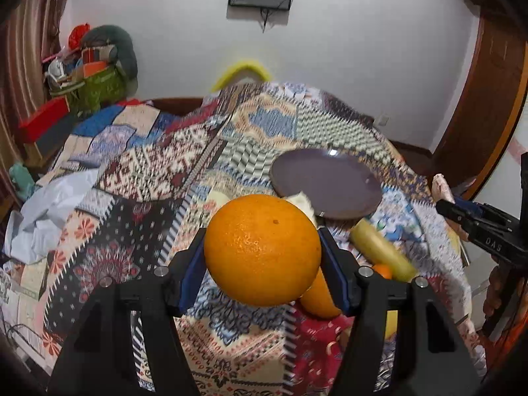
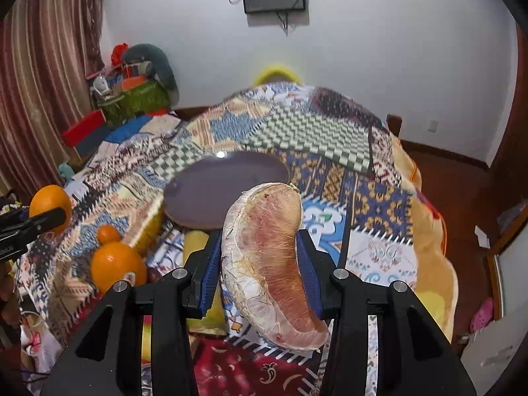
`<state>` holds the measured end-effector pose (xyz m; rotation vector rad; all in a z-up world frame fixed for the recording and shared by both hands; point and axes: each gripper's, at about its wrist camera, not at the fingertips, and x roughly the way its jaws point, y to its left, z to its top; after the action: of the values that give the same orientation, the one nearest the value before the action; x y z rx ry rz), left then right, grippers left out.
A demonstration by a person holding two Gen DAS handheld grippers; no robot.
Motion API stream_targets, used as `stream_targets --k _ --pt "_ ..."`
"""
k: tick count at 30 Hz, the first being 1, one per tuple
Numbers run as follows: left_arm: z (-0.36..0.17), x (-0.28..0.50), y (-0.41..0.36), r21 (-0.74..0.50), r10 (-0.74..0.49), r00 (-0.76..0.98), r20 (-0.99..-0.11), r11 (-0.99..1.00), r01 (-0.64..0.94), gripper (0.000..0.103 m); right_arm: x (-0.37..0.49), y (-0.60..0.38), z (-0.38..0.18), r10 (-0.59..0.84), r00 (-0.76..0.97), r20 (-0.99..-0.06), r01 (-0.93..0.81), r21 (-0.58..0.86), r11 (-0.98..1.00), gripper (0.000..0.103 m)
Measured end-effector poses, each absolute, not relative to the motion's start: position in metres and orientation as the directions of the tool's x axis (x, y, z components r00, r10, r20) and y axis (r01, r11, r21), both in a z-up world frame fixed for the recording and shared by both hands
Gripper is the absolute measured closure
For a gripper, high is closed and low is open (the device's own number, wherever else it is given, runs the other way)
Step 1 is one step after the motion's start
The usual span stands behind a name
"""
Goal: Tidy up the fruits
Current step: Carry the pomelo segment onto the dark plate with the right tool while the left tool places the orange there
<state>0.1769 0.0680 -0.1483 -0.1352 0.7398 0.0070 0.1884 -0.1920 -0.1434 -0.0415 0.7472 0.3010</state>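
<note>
Clamped between the blue pads of the left gripper (image 1: pixel 262 257), a whole orange (image 1: pixel 262 250) is hanging clear above the patchwork quilt (image 1: pixel 138 178). The right gripper (image 2: pixel 260 274) is gripping a peeled pomelo segment (image 2: pixel 269 264) in the same way, its jaws closed on the pith and held up off the cloth. Ahead of both, the purple plate (image 2: pixel 204 191) is lying bare, so nothing appears to be sorted onto it yet. Still waiting on the quilt are a large orange (image 2: pixel 117 269) with a small one (image 2: pixel 108 233) just behind it, and a yellow-green piece of fruit (image 1: pixel 382 250) near the plate's edge. By this reckoning the task is sitting at an early stage, with the first two fruits lifted and the rest untouched.
</note>
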Motion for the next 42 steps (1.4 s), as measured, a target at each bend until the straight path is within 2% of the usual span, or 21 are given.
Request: stream_targets --k 7,19,30,42 --pt "-0.123 0.188 0.055 -0.12 -0.067 0.78 -0.623 0.993 -0.01 0.04 0.186 -0.187 -0.124 0.265 0.73 -0.63 -0.292 0.063 0.954 0.063" --pt "-0.109 0.223 0.041 -0.133 -0.098 0.799 -0.593 0.991 0.022 0.04 0.204 -0.177 -0.106 0.272 0.768 -0.58 -0.3 0.048 0.953 0.063" --pt "-0.109 0.269 0.035 -0.117 -0.101 0.797 -0.595 0.992 0.038 0.04 0.235 -0.166 -0.106 0.277 0.777 -0.566 -0.314 0.033 0.949 0.063" --pt "-0.13 0.322 0.039 -0.113 -0.099 0.763 -0.639 0.993 0.034 0.04 0.277 -0.152 -0.124 0.259 0.757 -0.6 -0.321 0.004 0.947 0.063"
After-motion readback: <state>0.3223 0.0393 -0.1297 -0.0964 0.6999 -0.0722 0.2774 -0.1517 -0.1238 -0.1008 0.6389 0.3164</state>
